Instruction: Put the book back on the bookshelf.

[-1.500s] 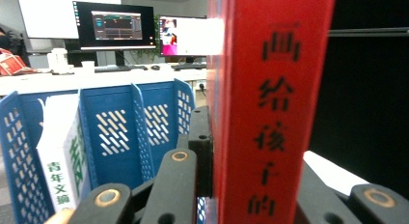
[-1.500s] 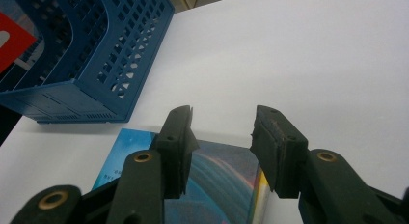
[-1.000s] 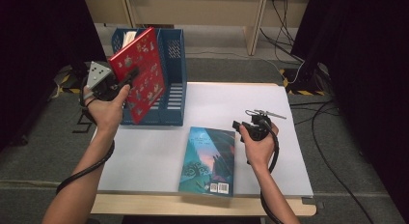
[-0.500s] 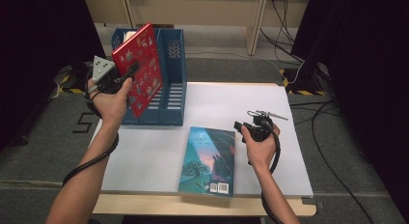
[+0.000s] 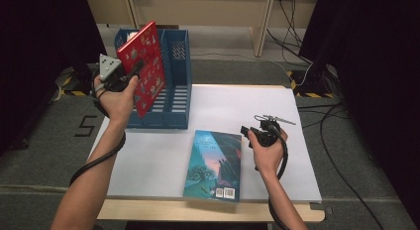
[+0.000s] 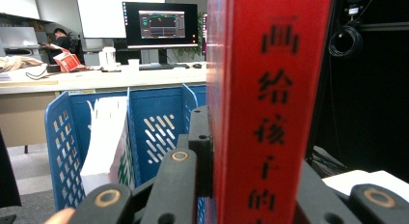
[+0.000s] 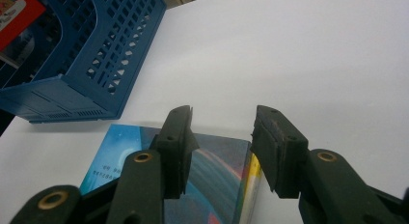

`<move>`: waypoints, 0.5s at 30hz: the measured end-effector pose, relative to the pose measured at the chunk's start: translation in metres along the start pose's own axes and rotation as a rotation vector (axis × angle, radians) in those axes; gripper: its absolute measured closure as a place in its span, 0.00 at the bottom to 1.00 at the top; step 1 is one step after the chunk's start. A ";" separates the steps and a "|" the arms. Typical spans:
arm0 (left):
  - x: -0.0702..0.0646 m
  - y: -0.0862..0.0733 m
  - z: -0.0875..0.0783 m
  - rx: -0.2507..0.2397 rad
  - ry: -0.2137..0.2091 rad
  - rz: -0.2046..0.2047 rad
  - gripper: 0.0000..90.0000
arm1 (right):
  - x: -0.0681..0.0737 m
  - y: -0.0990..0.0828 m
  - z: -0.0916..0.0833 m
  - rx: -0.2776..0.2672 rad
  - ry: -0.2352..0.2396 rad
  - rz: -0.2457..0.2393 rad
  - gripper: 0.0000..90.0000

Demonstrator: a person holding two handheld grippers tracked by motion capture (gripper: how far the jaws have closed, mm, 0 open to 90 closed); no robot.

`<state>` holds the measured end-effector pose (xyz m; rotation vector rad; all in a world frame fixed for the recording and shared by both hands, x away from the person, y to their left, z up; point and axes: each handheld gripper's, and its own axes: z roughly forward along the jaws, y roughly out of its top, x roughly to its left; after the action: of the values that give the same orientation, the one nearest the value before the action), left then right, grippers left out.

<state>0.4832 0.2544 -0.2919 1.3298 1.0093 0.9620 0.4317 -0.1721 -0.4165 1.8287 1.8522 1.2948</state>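
The left gripper (image 5: pixel 130 74) pinches the red book (image 5: pixel 146 66) by its spine, upright above the blue rack (image 5: pixel 179 98); a tilt could catch the thin lattice dividers. The right gripper (image 5: pixel 252 132) hangs spread, empty, beside the glossy teal book (image 5: pixel 214 164) flat on the smooth white table (image 5: pixel 257 106).

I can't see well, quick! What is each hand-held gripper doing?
Left hand-held gripper: shut on the red book, above the blue file rack.
Right hand-held gripper: open, beside the blue book.
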 end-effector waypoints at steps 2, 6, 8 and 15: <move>0.001 0.000 0.002 -0.001 0.003 -0.001 0.88 | 0.000 0.000 0.000 -0.002 0.000 0.002 0.65; 0.003 -0.001 0.006 0.004 0.017 -0.005 0.88 | 0.000 -0.001 0.000 -0.001 0.001 0.009 0.65; 0.004 -0.001 0.008 0.007 0.023 -0.005 0.88 | -0.001 -0.001 0.000 0.000 0.000 0.007 0.65; 0.005 -0.002 0.016 0.012 0.036 -0.004 0.88 | -0.004 -0.003 -0.001 -0.002 0.000 0.005 0.64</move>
<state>0.4996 0.2547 -0.2947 1.3239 1.0459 0.9816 0.4302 -0.1754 -0.4196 1.8332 1.8467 1.2977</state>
